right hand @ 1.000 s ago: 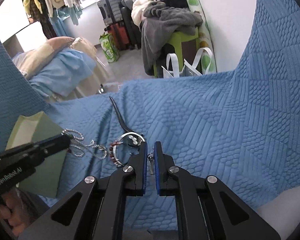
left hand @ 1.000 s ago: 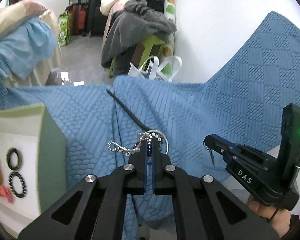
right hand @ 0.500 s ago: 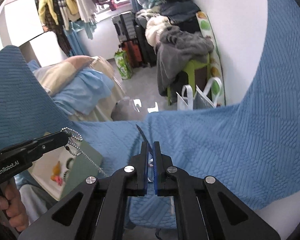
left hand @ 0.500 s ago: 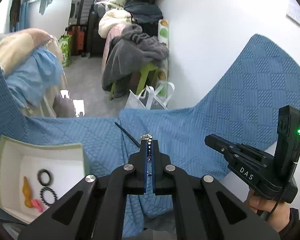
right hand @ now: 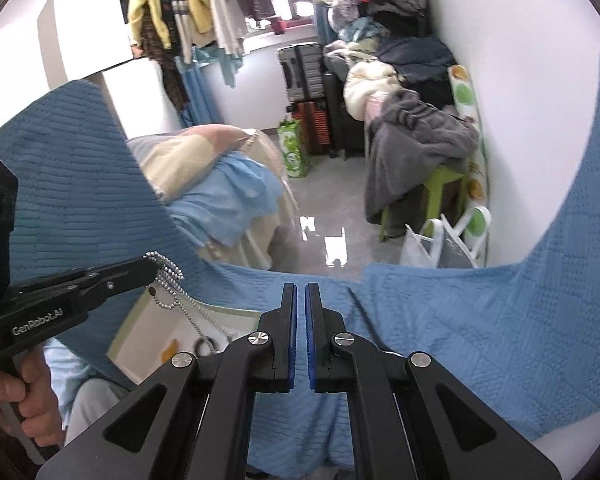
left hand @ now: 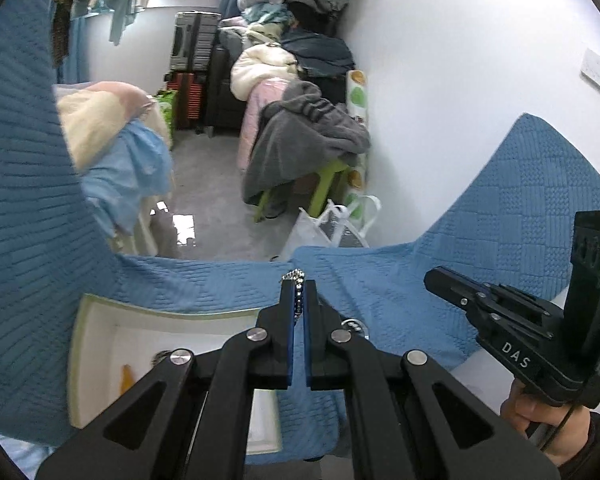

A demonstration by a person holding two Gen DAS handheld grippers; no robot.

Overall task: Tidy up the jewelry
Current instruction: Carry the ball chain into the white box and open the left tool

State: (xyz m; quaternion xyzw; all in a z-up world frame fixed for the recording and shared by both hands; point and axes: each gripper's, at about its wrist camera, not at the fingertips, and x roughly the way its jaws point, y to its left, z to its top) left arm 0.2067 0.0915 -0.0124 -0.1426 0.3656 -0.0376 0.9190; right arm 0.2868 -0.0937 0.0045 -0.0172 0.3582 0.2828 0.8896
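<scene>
Left gripper (left hand: 299, 286), black with blue pads, is clamped on a silver ball-chain necklace (right hand: 175, 289) that dangles over the open white box with pale green rim (left hand: 100, 305). Right gripper (right hand: 300, 292) is nearly closed, holding nothing, above the blue quilted cover (right hand: 460, 340).

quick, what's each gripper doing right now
left gripper: shut on the bead chain.
right gripper: jaws nearly together, nothing between them.

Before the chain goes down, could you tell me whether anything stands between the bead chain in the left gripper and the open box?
Nothing visible does. The left gripper is shut on the bead chain, which dangles freely over the open box. Its lower end already trails inside, near the black ring. The right gripper stays off to the side.
</scene>
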